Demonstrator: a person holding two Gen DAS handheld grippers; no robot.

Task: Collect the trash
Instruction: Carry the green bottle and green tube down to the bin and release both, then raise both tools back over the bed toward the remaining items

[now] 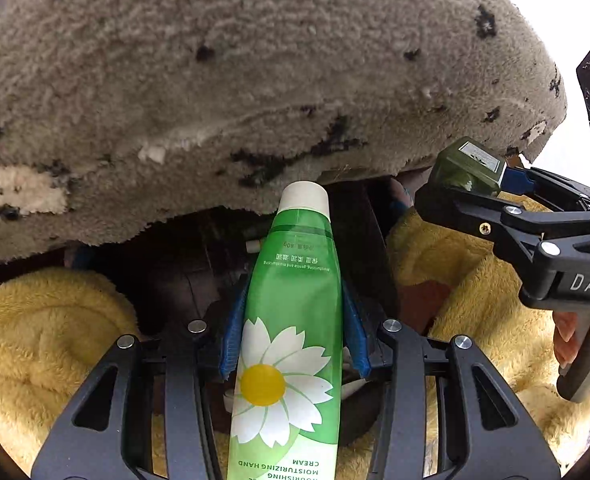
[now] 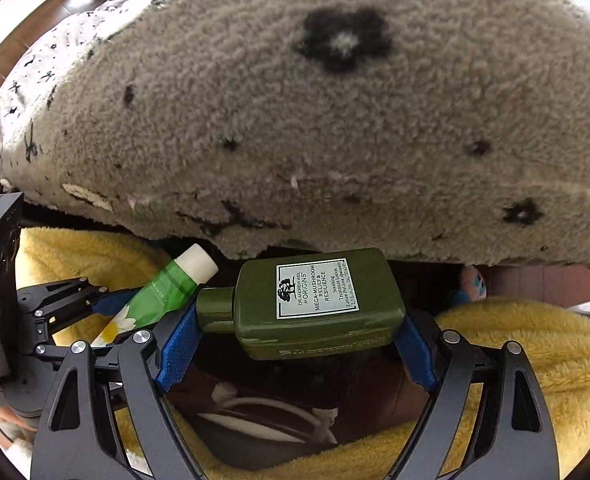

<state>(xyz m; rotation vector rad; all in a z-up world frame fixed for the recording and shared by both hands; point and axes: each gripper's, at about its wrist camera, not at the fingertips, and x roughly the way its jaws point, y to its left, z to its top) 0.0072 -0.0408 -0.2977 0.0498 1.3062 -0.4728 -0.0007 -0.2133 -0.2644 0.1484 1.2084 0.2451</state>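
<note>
My left gripper (image 1: 293, 328) is shut on a green hand cream tube (image 1: 291, 312) with a white cap and a daisy print; the cap points away, toward the grey fleece. My right gripper (image 2: 295, 332) is shut on a dark green Origins lotion bottle (image 2: 311, 308), held sideways with its cap to the left. The bottle and right gripper also show in the left wrist view (image 1: 467, 168) at the right. The tube and left gripper show in the right wrist view (image 2: 163, 288) at the left. Both items hang over a dark opening (image 2: 279, 412) between yellow cloth folds.
A grey fleece blanket (image 1: 255, 72) with black flower marks fills the upper half of both views. Yellow plush fabric (image 2: 515, 360) lies on both sides below. White cords or pieces (image 2: 263, 416) lie inside the dark opening. A small pink and blue toy (image 2: 473, 282) sits under the fleece edge.
</note>
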